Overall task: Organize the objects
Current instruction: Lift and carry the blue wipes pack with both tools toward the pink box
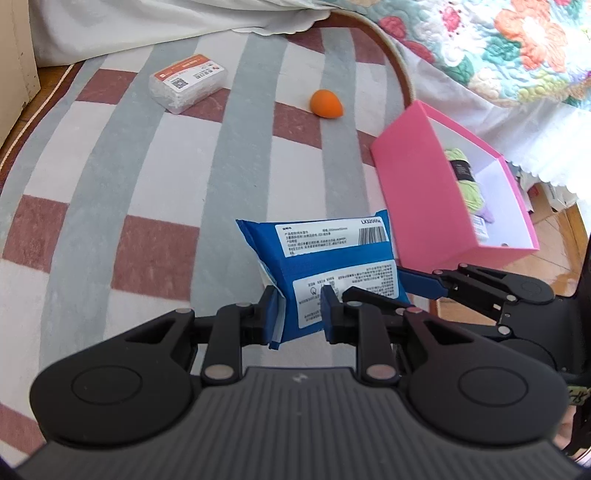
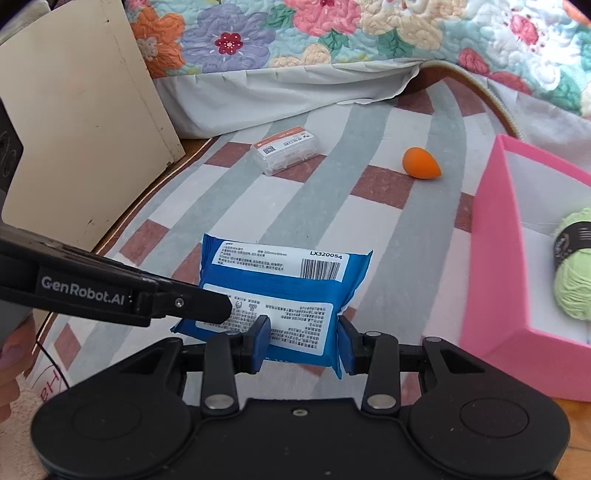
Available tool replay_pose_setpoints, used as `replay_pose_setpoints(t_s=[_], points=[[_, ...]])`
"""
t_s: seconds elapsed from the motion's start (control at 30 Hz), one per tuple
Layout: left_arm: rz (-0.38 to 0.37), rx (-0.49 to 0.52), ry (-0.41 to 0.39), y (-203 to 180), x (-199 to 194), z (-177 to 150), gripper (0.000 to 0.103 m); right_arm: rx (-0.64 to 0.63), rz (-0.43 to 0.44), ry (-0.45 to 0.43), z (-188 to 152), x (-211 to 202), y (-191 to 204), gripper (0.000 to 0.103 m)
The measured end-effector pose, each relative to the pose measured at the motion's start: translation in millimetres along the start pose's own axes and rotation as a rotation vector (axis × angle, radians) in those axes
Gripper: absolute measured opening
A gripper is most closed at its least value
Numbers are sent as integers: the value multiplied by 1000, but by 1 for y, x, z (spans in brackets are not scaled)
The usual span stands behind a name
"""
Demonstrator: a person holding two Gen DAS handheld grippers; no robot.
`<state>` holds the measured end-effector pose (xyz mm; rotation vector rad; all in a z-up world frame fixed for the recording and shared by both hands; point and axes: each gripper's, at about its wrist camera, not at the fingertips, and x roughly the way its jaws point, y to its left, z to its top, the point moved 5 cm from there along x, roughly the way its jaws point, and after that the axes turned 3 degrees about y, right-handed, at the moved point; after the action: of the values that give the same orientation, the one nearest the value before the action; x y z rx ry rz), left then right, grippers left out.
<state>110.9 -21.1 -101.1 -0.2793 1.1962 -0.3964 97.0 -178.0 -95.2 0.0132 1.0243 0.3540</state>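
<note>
A blue wipes pack (image 1: 325,262) with white labels hangs above the striped rug, held by both grippers. My left gripper (image 1: 301,314) is shut on the pack's near left edge. My right gripper (image 2: 304,341) is shut on the near right end of the blue wipes pack (image 2: 280,291). The right gripper's fingers (image 1: 421,282) reach in from the right in the left wrist view; the left gripper's arm (image 2: 110,291) crosses in from the left in the right wrist view. A pink box (image 1: 417,195) stands open at the right with green yarn (image 1: 465,177) inside.
On the rug (image 1: 129,166) farther off lie an orange egg-shaped sponge (image 1: 325,104) and a clear plastic case with an orange label (image 1: 188,83). A floral quilt (image 2: 332,33) and bed skirt border the back. A cream cabinet panel (image 2: 74,129) stands at left.
</note>
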Motion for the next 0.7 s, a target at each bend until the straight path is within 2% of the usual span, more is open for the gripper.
replay_pose_setpoints(t_s=[0.17,0.4,0.7], points=[[-18,32,12,-14,-19,-8,22,7,-16,11,-4,-25,6,45],[-8,56,24,-28,-40,-20,22,-34,-50,29,-6,-53,20,45],[-7,70,4,-42,-68,-26,22,-82,-71,-16,-6,-87,33,45]])
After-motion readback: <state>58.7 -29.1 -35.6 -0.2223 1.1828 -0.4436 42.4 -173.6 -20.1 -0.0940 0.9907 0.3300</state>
